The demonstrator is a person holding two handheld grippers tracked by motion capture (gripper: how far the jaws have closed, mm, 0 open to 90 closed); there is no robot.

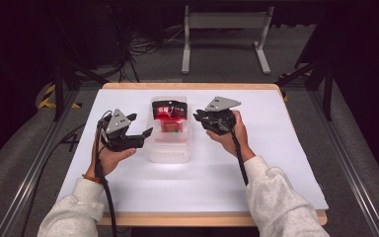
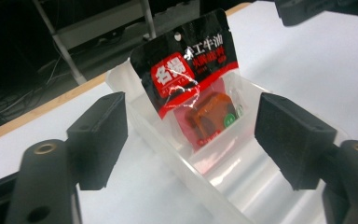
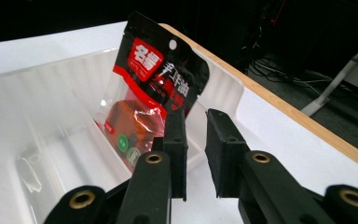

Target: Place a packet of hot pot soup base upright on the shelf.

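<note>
At the centre of the white tabletop [image 1: 276, 163] stands a clear plastic tray [image 1: 170, 150], long and shallow, with a sauce packet [image 1: 170, 114] leaning upright against its far end wall. Left tongs [image 1: 137, 126], held just beside the tray's left wall, stand wide apart with nothing between the pads; in the left gripper view the pads [image 2: 100, 137] frame the packet [image 2: 193, 88] from a distance without touching it. Right tongs [image 1: 201, 116], near the tray's right wall, are narrowed to a slim gap and grip nothing; in the right gripper view the gap lies in front of the tray's rim [image 3: 223, 81], and the packet [image 3: 156, 86] stands beyond it.

Step in hand, as judged: the packet rests placed in the tray, with both tongs clear of it. A next move on the packet would call for an approach from above, so that the pads close on the black header rather than on the soft, filled lower part.

Writing: a red badge with two white Chinese characters, then larger white characters beside it on the black header, and finer red print too small to read. Small green round marks sit low on the clear window, through which an orange-brown block shows.
</note>
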